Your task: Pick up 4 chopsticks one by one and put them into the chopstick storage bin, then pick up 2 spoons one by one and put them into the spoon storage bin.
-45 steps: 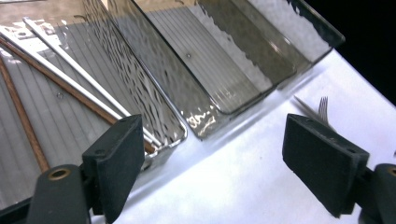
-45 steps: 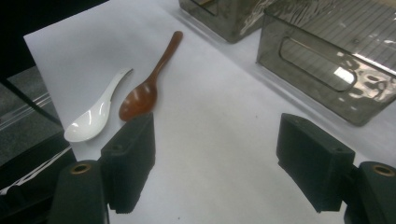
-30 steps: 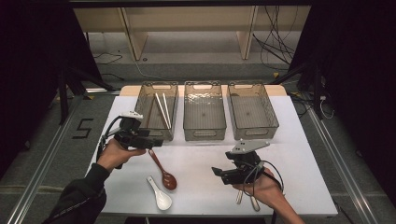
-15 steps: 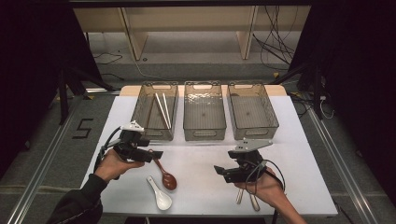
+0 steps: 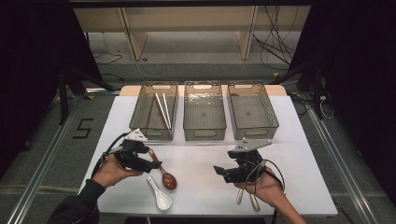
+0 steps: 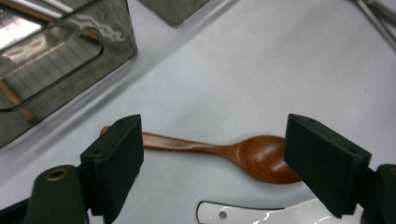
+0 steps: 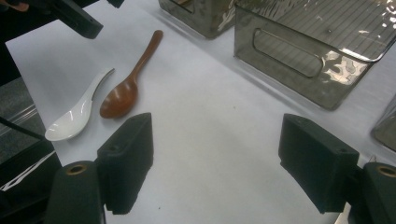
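A brown wooden spoon [image 5: 164,174] lies on the white table [image 5: 201,158] near the front left, with a white ceramic spoon [image 5: 160,196] beside it. My left gripper [image 5: 155,164] hovers open over the wooden spoon's handle. In the left gripper view the wooden spoon [image 6: 224,151] lies crosswise between the spread jaws, and the white spoon [image 6: 261,212] is just below it. My right gripper [image 5: 218,171] stands open over bare table at the front right, with nothing between its jaws. In the right gripper view, the wooden spoon [image 7: 126,88] and white spoon [image 7: 74,116] lie ahead to the left.
Three clear bins stand in a row at the back: the left bin [image 5: 140,122] holds chopsticks [image 5: 162,110], the middle bin [image 5: 204,133] and right bin [image 5: 254,132] look empty. Metal utensils [image 5: 247,199] lie under the right hand near the front edge.
My left gripper has moved from beside the left bin toward the near edge and down over the wooden spoon's handle. The right gripper has barely shifted.
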`<state>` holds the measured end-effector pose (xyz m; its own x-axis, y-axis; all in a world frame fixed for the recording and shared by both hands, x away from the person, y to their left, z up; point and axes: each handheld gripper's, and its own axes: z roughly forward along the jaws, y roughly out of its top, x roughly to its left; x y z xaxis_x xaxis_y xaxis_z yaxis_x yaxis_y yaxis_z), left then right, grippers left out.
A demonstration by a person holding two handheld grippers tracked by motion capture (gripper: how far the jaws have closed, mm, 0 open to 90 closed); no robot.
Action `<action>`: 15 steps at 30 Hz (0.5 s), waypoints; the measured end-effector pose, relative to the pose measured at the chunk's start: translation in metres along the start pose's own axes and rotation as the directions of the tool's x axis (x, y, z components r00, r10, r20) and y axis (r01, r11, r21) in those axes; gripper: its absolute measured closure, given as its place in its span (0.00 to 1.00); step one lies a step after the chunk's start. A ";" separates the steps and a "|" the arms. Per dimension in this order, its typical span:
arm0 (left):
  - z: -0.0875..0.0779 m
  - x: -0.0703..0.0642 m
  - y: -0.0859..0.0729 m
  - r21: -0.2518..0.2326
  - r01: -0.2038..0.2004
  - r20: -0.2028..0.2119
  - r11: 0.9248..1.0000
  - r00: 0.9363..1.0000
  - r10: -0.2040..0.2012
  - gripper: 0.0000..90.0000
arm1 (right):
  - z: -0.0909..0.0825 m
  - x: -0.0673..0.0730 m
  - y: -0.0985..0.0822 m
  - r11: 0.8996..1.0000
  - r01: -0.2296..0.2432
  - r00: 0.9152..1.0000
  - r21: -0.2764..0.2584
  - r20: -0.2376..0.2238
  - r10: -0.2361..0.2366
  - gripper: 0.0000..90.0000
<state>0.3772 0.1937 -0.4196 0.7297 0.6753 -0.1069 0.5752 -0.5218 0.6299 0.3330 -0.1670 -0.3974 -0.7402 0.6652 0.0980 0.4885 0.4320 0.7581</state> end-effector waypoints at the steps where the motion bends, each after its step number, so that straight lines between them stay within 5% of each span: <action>1: 0.001 0.000 -0.001 0.006 -0.001 0.002 1.000 1.000 0.001 0.22 | 0.000 0.000 0.000 1.000 0.000 1.000 0.000 0.001 0.000 0.31; 15: 0.002 -0.004 -0.008 0.045 -0.030 -0.014 0.999 0.999 0.031 0.26 | 0.001 -0.001 -0.001 1.000 0.004 1.000 0.005 -0.003 -0.004 0.31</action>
<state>0.3709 0.1941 -0.4255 0.7419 0.6661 -0.0771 0.5692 -0.5647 0.5977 0.3340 -0.1671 -0.3988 -0.7433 0.6619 0.0968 0.4880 0.4376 0.7552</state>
